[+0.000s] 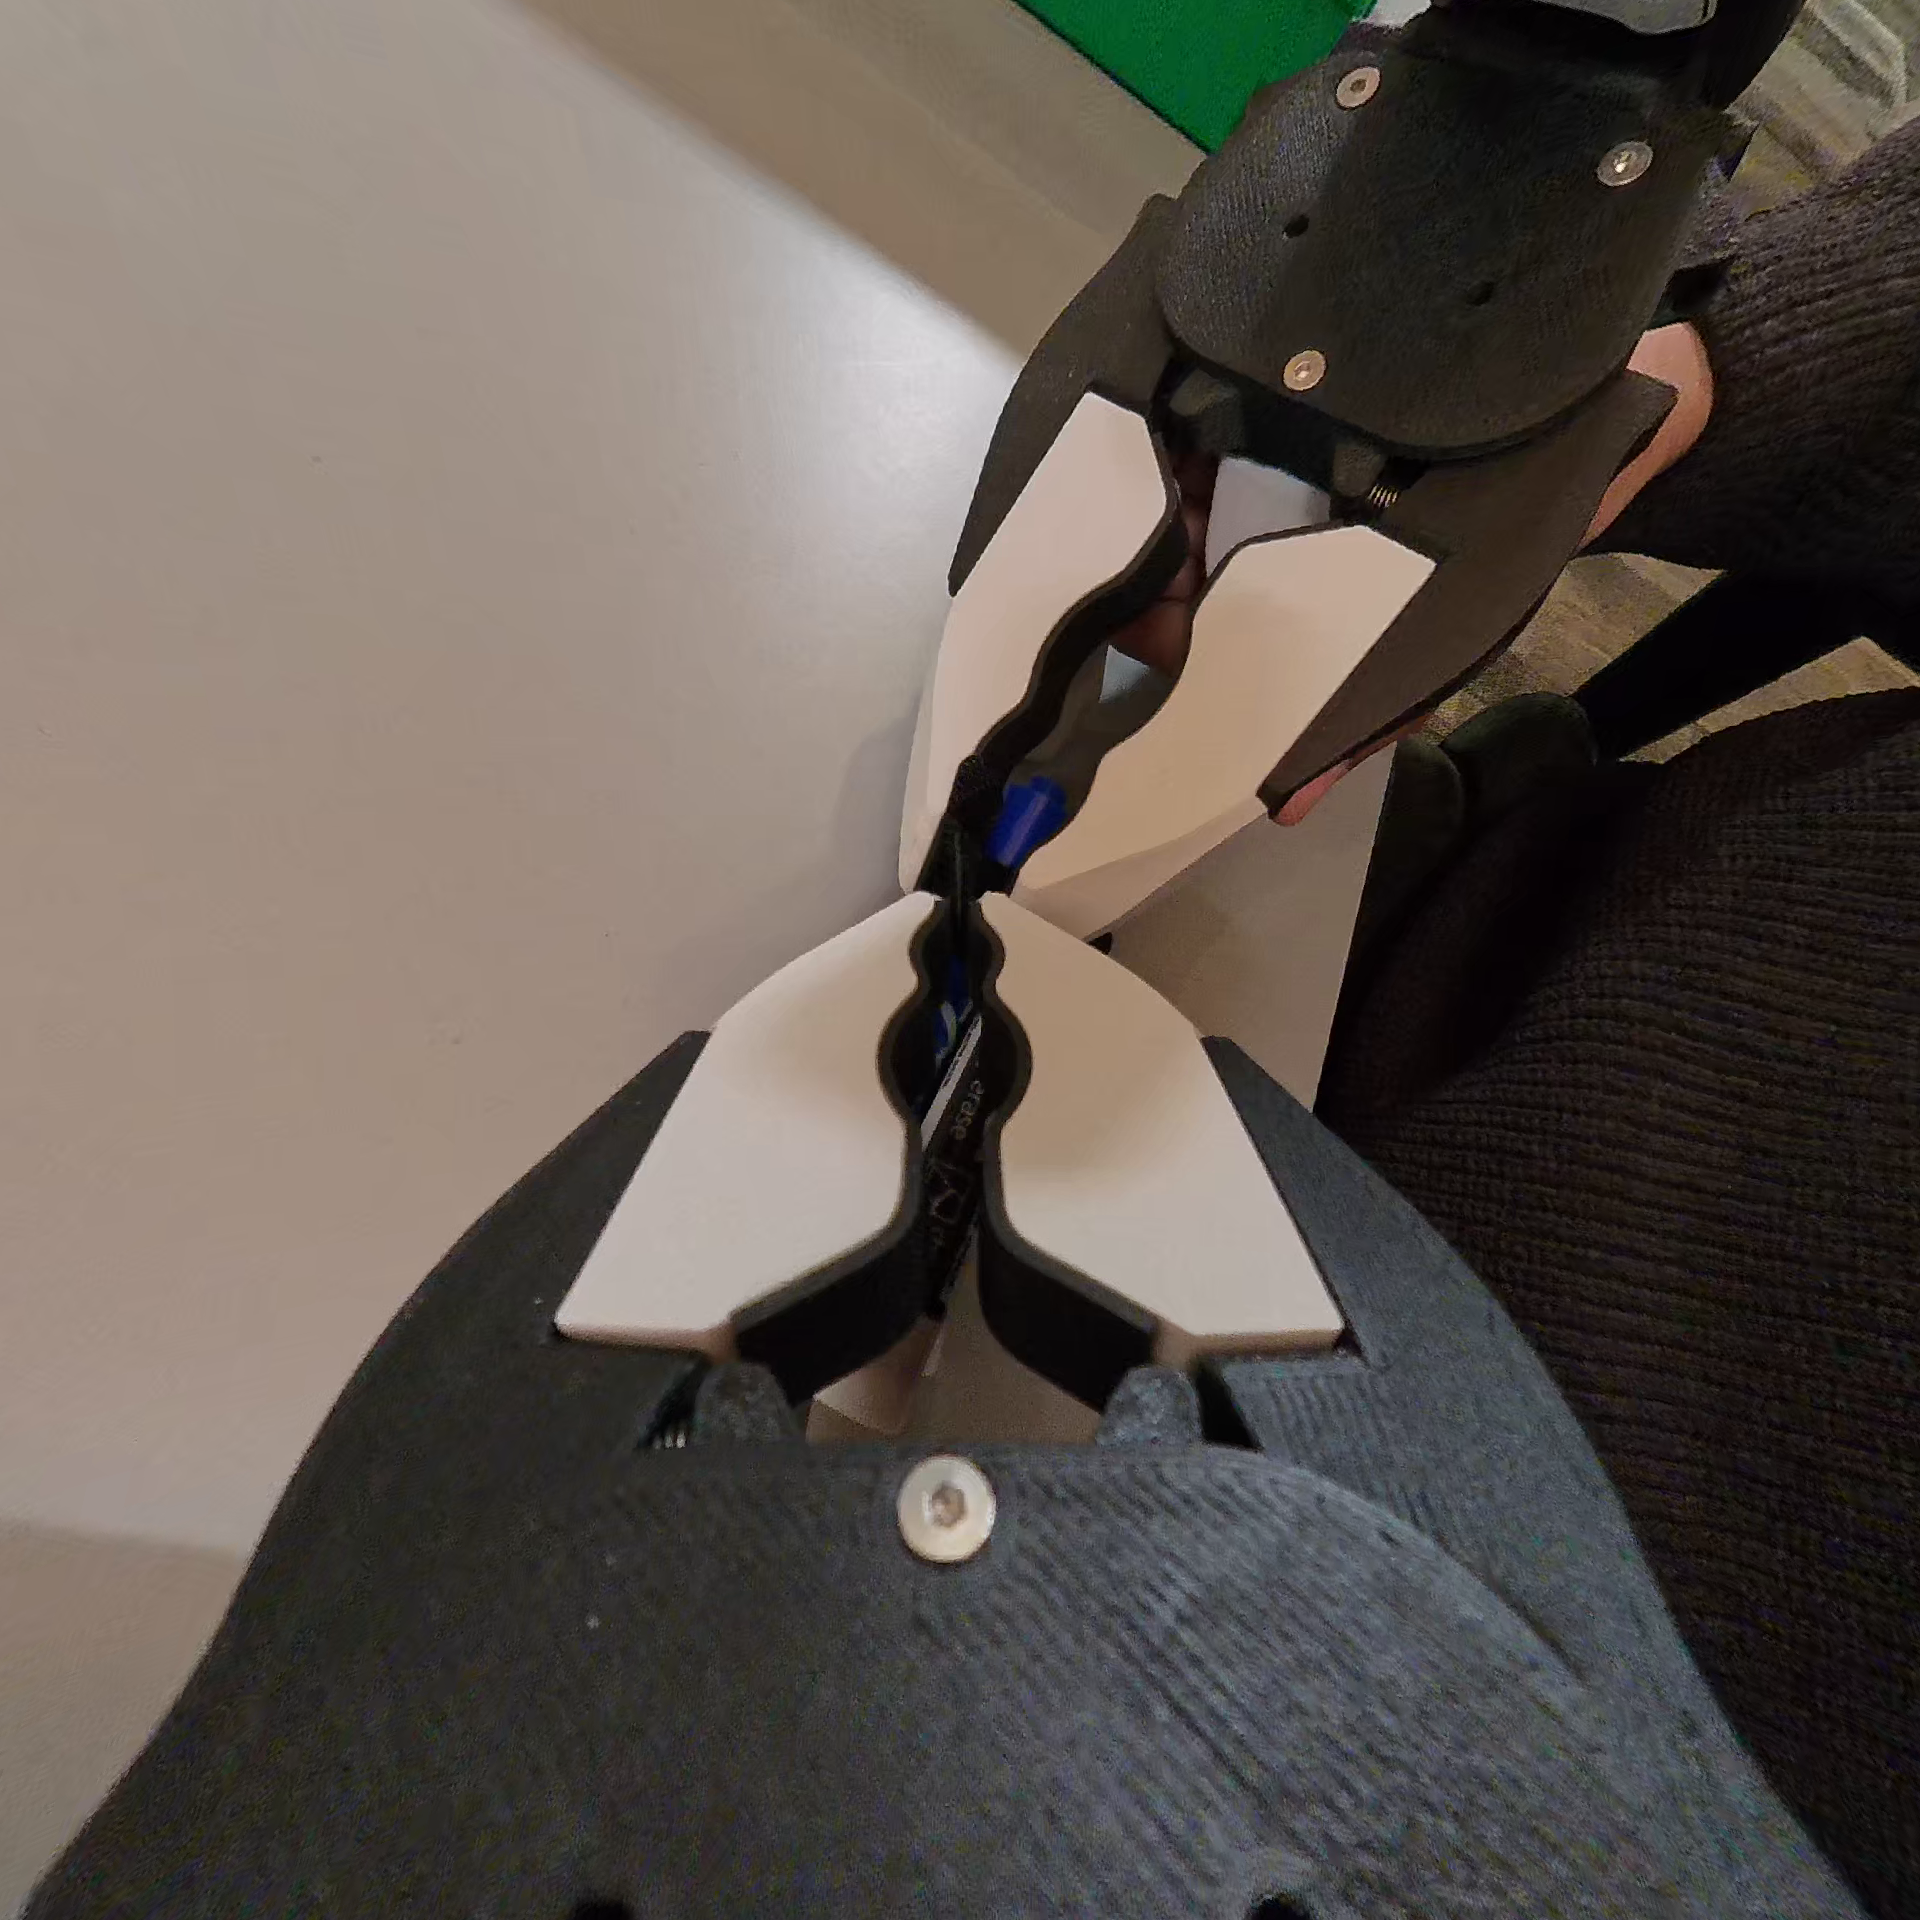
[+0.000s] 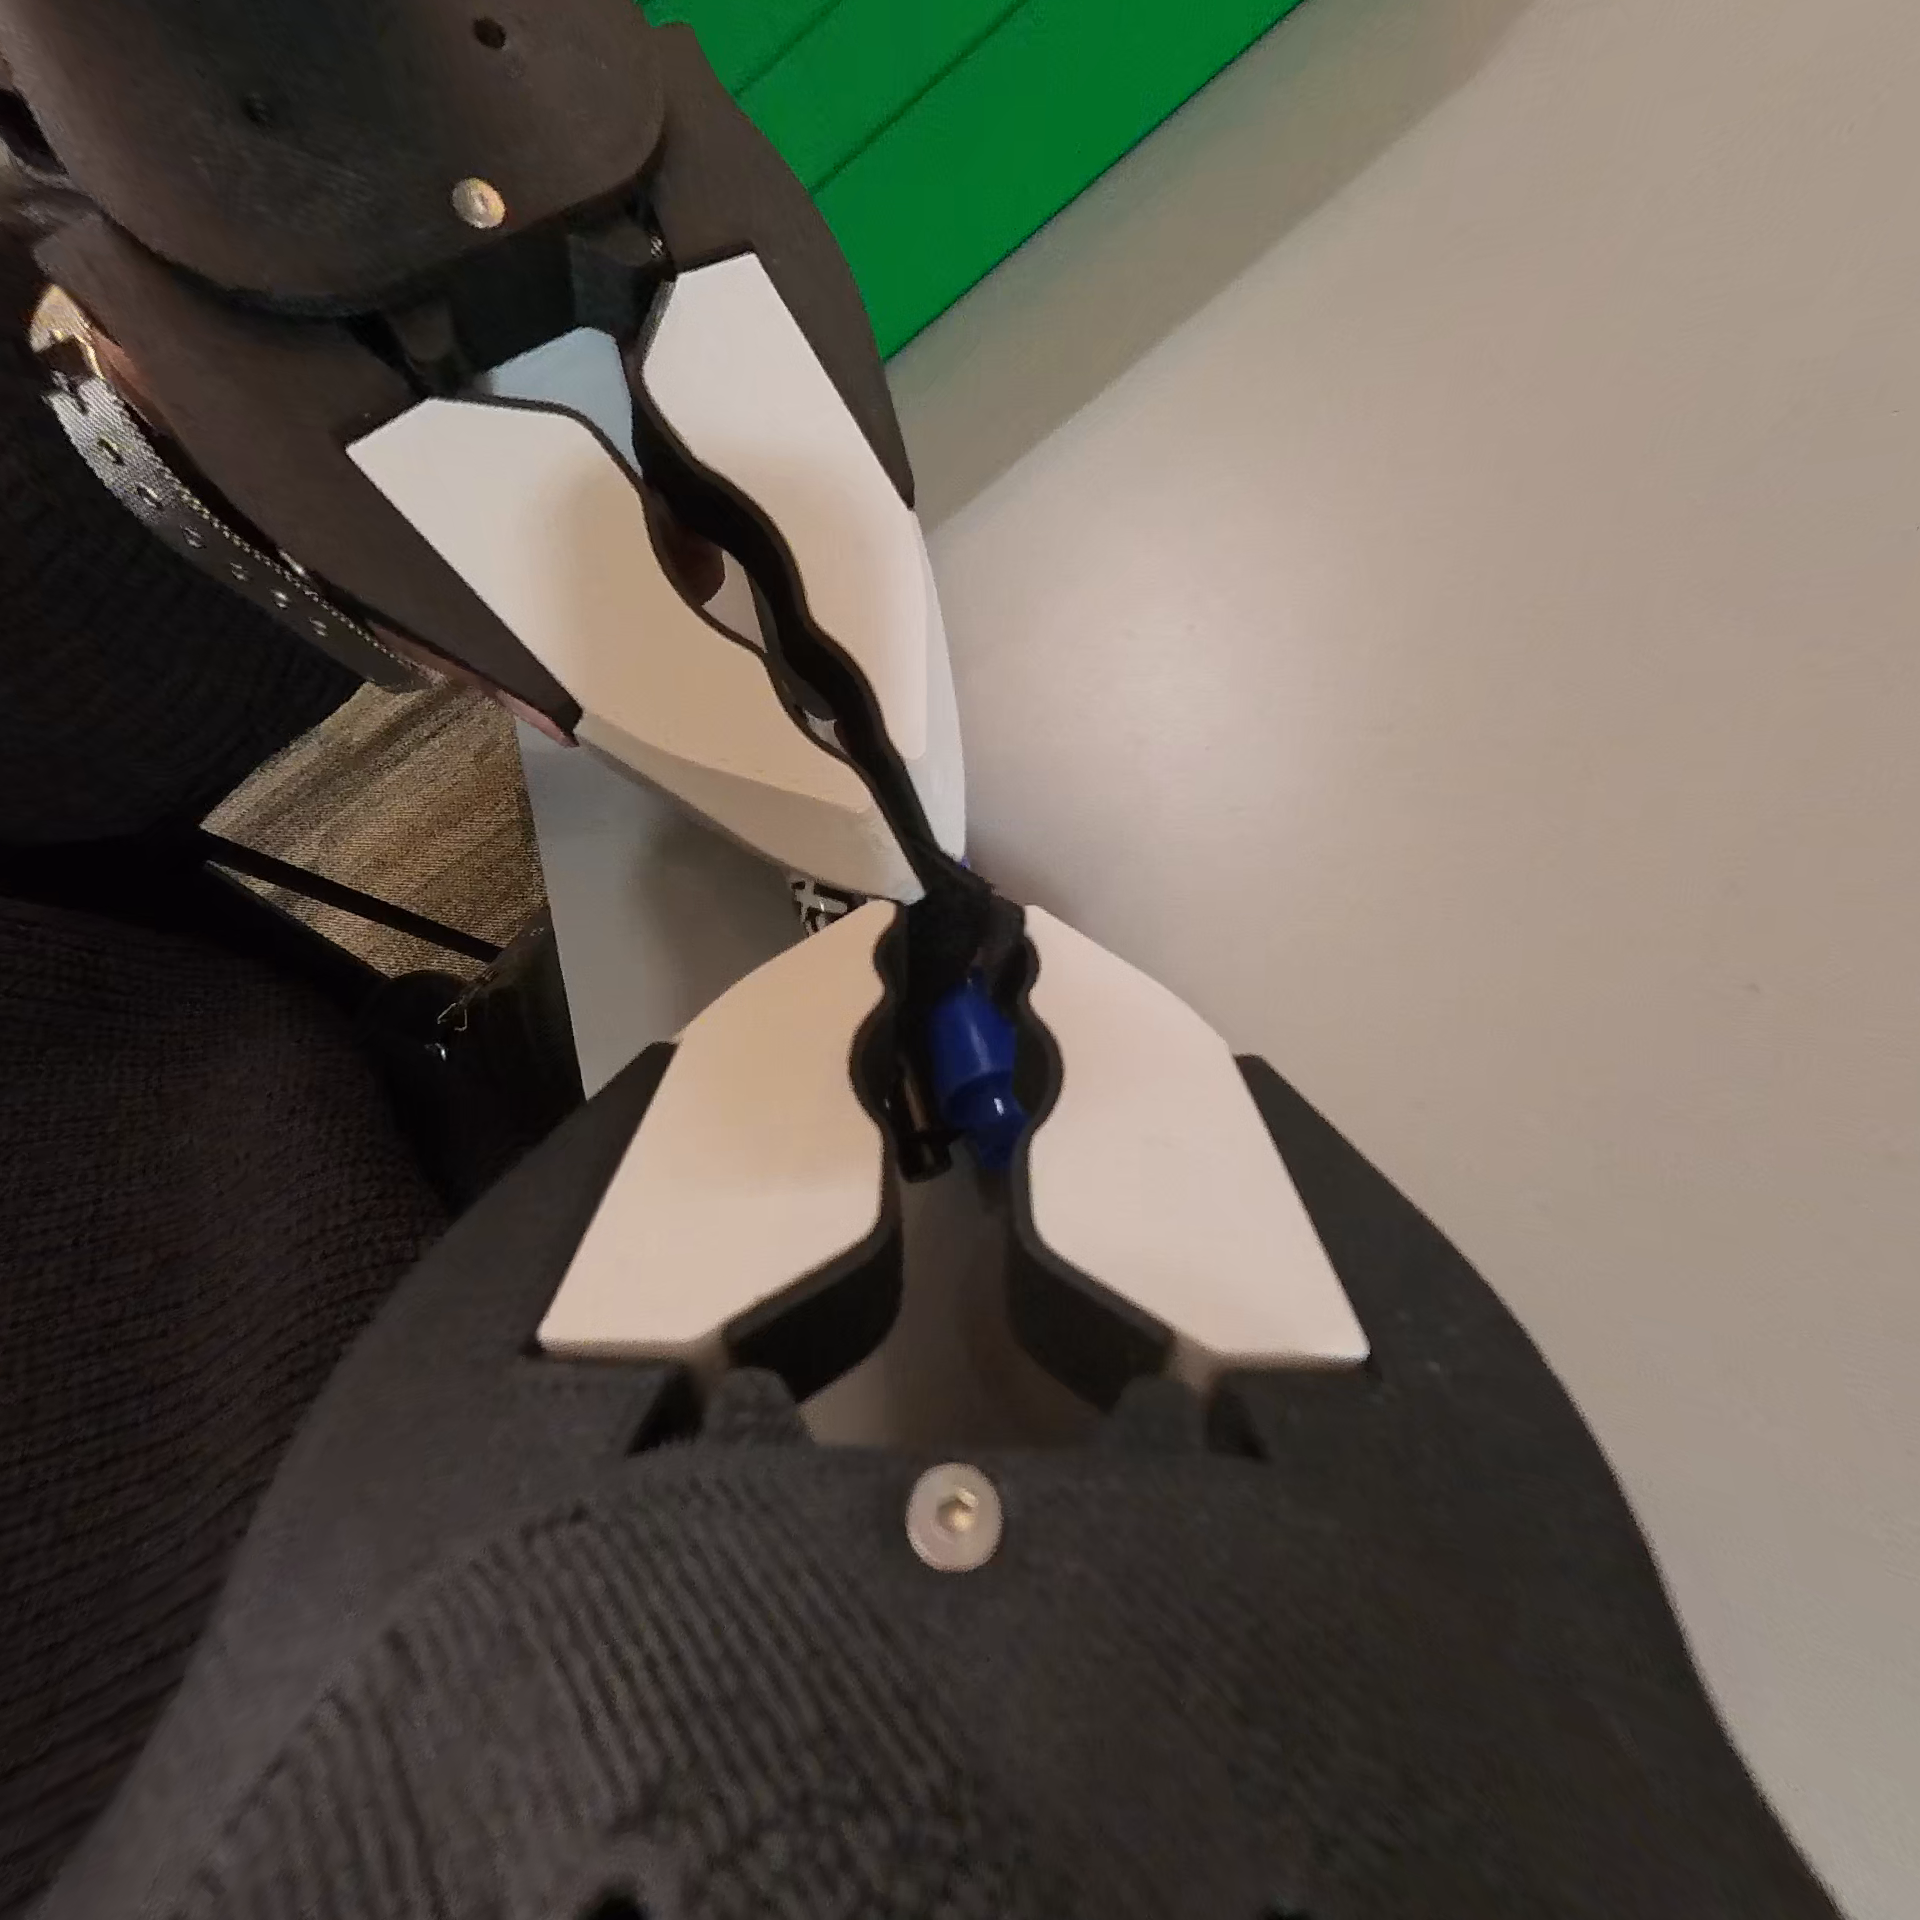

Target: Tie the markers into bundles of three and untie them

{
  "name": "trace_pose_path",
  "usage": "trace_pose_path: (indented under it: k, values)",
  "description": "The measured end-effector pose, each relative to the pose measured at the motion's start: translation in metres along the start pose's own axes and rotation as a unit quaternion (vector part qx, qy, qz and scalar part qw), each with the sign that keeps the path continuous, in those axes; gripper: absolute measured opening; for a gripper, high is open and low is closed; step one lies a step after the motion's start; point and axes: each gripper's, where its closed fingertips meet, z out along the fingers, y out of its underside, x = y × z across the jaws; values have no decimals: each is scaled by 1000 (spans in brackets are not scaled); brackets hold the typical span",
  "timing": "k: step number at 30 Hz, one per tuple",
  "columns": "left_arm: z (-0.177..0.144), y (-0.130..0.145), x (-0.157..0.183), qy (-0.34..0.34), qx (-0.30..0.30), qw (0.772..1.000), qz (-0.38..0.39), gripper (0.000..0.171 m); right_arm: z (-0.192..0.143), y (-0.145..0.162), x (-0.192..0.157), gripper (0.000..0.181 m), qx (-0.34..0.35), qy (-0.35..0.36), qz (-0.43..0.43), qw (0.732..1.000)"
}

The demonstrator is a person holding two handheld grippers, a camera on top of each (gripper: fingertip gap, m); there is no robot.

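Note:
A dry-erase marker is held between both grippers, which meet tip to tip above a white table (image 1: 416, 520). My left gripper (image 1: 961, 920) is shut on the marker's black-and-white printed barrel (image 1: 951, 1101). My right gripper (image 1: 971, 862) comes in from the upper right and is shut on the marker's blue end (image 1: 1023, 821). In the right wrist view, my right gripper (image 2: 956, 920) grips the blue cap (image 2: 966, 1070), and a black part lies beside it. The left gripper (image 2: 940, 873) shows at the upper left there. Most of the marker is hidden by the white fingers (image 1: 790, 1143).
A green box (image 2: 987, 125) stands at the back of the table and also shows in the left wrist view (image 1: 1174, 52). A person's dark knit sleeve (image 1: 1662, 1143) fills the side. The table edge (image 2: 540, 831) drops to carpeted floor (image 2: 395, 790). Left and right tips are no more than a few centimetres apart.

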Motion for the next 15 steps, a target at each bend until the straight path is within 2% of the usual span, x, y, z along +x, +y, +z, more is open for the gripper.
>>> trace_pose_path:
  k: [15]
  values:
    - [0,3,-2,-9,1,1000,-5,7,-1,1,-3,4,-11,-2,-41,999]
